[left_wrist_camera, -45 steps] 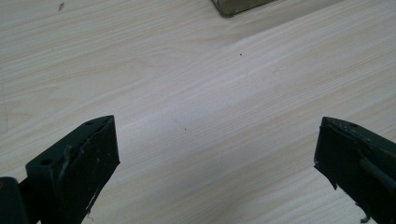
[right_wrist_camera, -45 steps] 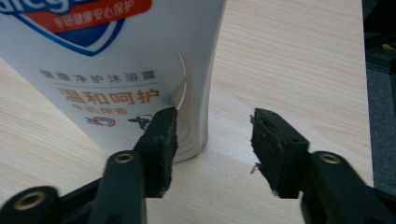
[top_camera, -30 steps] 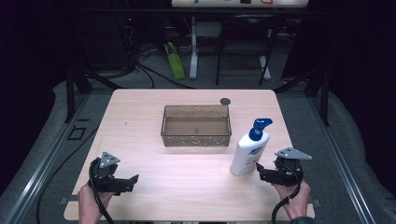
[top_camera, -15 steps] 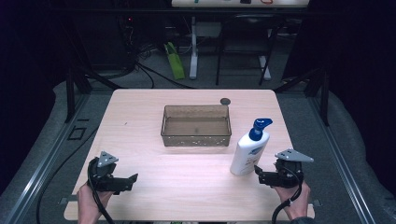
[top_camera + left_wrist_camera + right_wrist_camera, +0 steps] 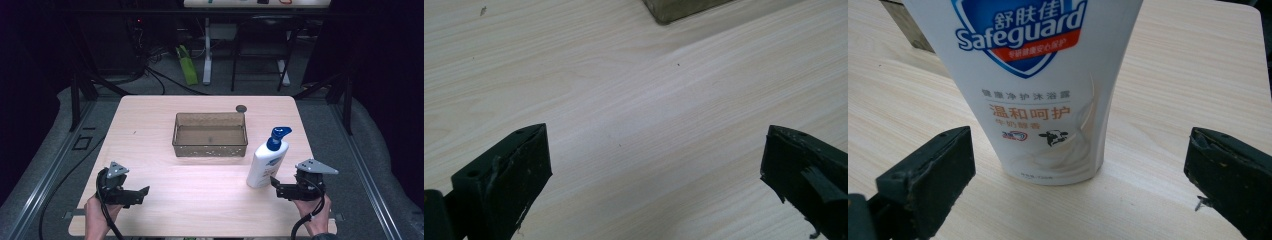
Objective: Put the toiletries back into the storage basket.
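- While the right hand-held gripper (image 5: pixel 1078 175) is just opening wide, jaws clear of the upright Safeguard body-wash bottle (image 5: pixel 1040 95) on the table (image 5: pixel 200 200), close squarely across its lower body.
- Left hand-held gripper (image 5: pixel 654 175) is idling open.

A brown tray (image 5: pixel 210 148) and small dark disc (image 5: pixel 241 108) on the table (image 5: pixel 150 120).

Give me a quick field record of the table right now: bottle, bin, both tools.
bottle: white pump bottle, upright on table, right of the bin
bin: brown tray, mid-table, looks empty
right tool: jaws have just been opening; they stand wide, bottle ahead, untouched
left tool: open over bare wood
small item: dark round thing behind bin
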